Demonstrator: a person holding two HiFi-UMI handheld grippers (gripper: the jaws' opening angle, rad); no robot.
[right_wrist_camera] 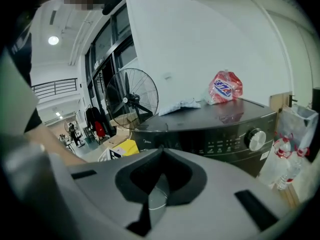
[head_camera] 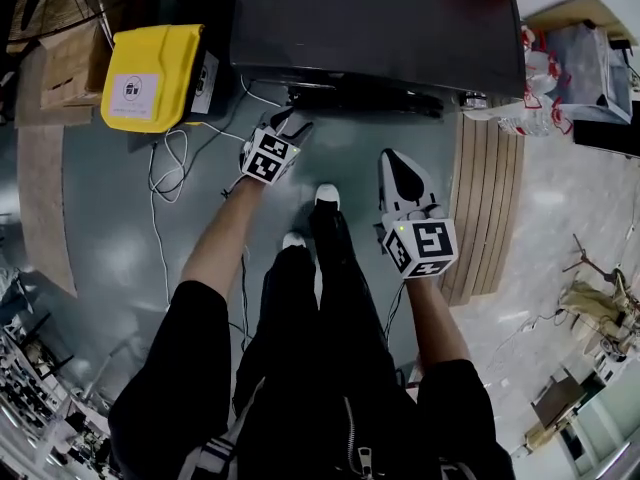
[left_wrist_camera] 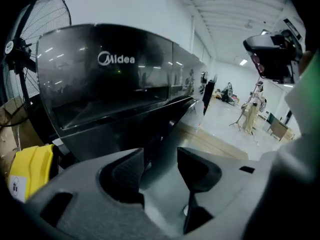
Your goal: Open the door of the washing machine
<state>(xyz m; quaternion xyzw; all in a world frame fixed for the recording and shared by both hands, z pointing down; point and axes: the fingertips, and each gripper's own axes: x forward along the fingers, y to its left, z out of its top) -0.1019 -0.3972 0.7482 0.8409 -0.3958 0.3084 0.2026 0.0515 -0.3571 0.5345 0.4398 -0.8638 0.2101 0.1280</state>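
Note:
The dark washing machine [head_camera: 380,28] stands in front of the person, its top seen from above in the head view. In the left gripper view its glossy front [left_wrist_camera: 110,89] with a white brand name fills the frame; the door's outline is hard to make out in the dark panel. My left gripper [head_camera: 292,120] hangs low just before the machine's front left, open [left_wrist_camera: 160,156], with nothing between its pads. My right gripper [head_camera: 392,158] is further back on the right, above the floor, shut [right_wrist_camera: 160,153] and empty. It faces the control panel and its knob [right_wrist_camera: 256,139].
A yellow box [head_camera: 150,73] sits left of the machine, with white cables [head_camera: 165,168] on the floor beside it. Wooden planks [head_camera: 485,198] lie at the right. A standing fan [right_wrist_camera: 132,99] is behind, a red bag [right_wrist_camera: 225,89] lies on the machine, and water bottles [right_wrist_camera: 286,159] stand beside it.

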